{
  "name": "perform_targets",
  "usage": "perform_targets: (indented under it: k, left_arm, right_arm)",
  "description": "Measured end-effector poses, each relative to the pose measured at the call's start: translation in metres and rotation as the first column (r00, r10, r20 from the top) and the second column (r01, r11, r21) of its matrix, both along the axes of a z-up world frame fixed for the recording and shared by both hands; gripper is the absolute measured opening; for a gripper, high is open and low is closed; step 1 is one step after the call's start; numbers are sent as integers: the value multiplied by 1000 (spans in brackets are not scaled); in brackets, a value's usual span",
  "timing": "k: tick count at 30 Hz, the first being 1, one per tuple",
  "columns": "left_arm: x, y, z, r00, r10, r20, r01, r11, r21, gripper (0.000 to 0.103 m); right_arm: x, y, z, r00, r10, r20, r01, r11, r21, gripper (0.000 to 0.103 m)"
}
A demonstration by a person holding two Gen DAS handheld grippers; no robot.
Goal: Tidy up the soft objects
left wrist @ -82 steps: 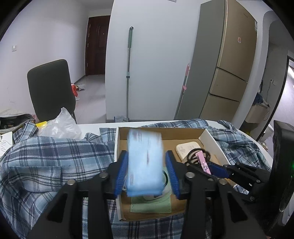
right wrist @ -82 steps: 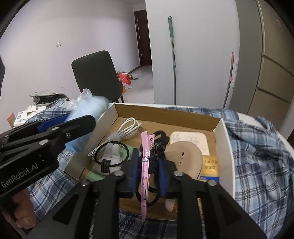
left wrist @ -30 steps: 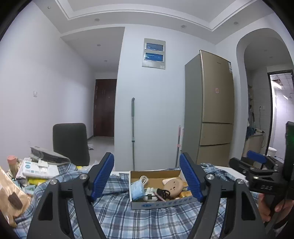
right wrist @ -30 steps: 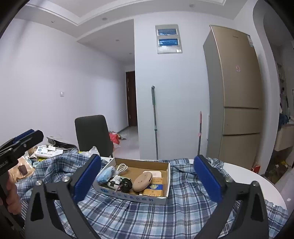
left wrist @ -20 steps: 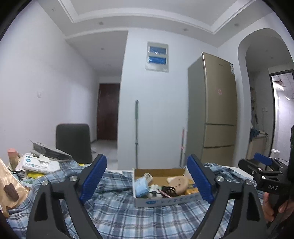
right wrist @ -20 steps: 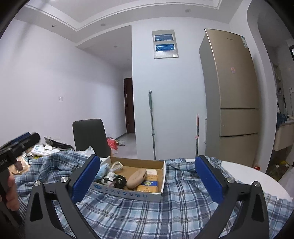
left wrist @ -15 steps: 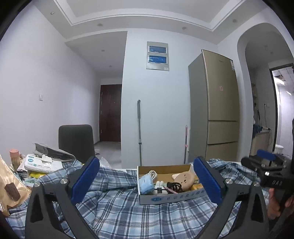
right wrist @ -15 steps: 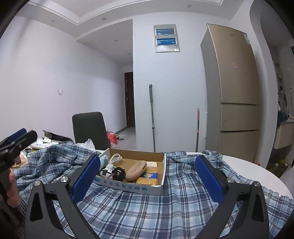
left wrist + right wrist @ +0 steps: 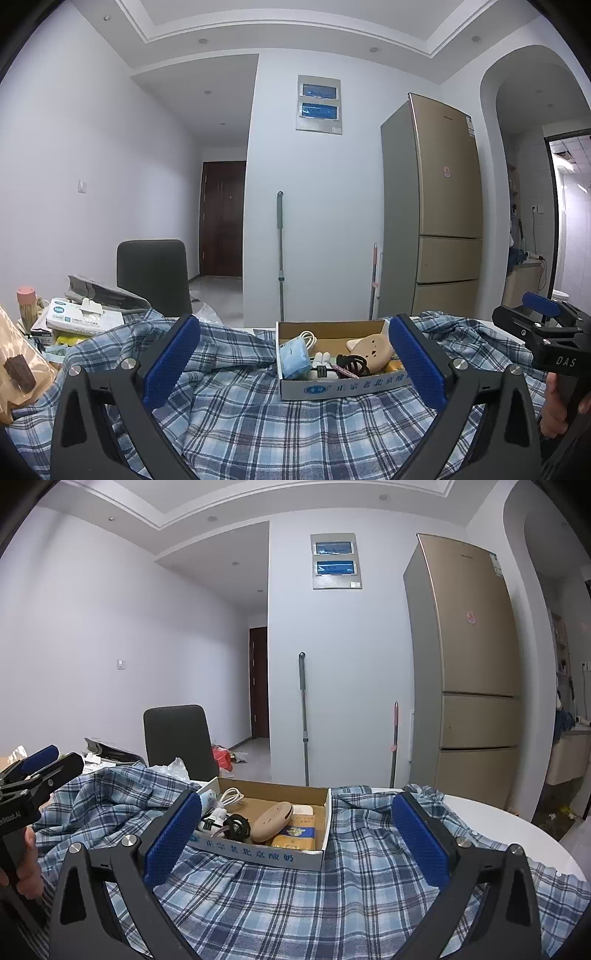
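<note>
I see both grippers spread wide with nothing in them: left gripper [image 9: 295,363] jaws just opened up, right gripper [image 9: 295,843] released too. Cardboard box [image 9: 343,386] sits on the plaid shirt [image 9: 258,424], far of both. Blue face mask [image 9: 293,358] stands at the box's left end, beside the white cable [image 9: 308,336].

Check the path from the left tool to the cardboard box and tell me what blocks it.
Nothing visible blocks it. The left tool is open and empty, with only the rumpled plaid shirt lying low between it and the cardboard box.
</note>
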State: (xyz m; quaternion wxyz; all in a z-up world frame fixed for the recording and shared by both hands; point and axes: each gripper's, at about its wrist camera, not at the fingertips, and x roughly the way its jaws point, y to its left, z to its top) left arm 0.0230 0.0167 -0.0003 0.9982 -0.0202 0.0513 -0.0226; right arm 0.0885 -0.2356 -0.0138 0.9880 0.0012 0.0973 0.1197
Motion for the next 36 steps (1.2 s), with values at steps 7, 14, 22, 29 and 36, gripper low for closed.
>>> perform_targets:
  k: [7,14,22,29,36]
  left_arm:
    - [-1,-4,0,1000,0,3,0,1000,19,103]
    - [-1,-4,0,1000,8,6,-8,1000,24,103]
    - [-1,-5,-1,1000,3,10,-3,1000,31,103]
    - [0,-4,0,1000,-9,-1,9,999,33,103]
    - [1,-6,-1,999,-32,-9,32,999,43,103]
  right_arm:
    - [0,-3,1,1000,-5,1,5,1000,12,103]
    - [-1,-4,1,1000,-8,7,8,1000,9,103]
    - [-1,-5,2,1000,-9,8,9,1000,10,103]
    - [-2,-5,2,1000,-8,9,8,1000,4,103]
    - [-3,-3,3,1000,2,10,-2,1000,-4,103]
